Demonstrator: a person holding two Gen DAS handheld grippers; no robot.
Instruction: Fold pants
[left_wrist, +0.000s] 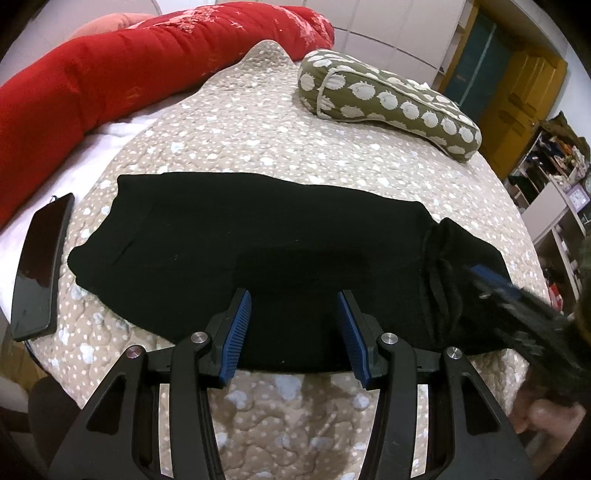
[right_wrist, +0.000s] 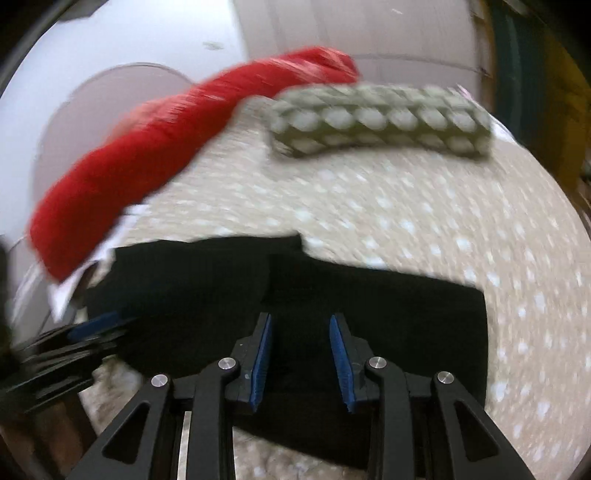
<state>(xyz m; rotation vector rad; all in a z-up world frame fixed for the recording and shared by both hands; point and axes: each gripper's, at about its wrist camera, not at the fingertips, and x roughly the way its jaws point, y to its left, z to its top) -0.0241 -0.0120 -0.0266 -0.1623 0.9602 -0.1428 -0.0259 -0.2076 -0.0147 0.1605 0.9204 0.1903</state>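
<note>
Pants (left_wrist: 258, 240), black and folded into a long band, lie across the bed (left_wrist: 295, 147) near its front edge, on the spotted beige quilt. I have my left tongs (left_wrist: 294, 334) over the front edge of the band, about midway along it; the jaws stand partly apart with blue pads (left_wrist: 236, 332), and I see nothing pinched between them, only cloth beneath. My right tongs (right_wrist: 301, 360) hang over the right end of the band, jaws also partly apart and gripping nothing that I can make out, though that view is blurred. In the left view the right tongs show as a dark smear at the right end, by the gathered waist and its drawstring (left_wrist: 439, 280), with a hand (left_wrist: 543, 413) below. A phone (left_wrist: 40, 266) lies at the left edge of the bed, just beside the left end of the pants but not touching. A red blanket (left_wrist: 129, 62) runs along the back left, and a green pillow (left_wrist: 388, 99) with white spots sits toward the back right corner, well apart from the pants.
</note>
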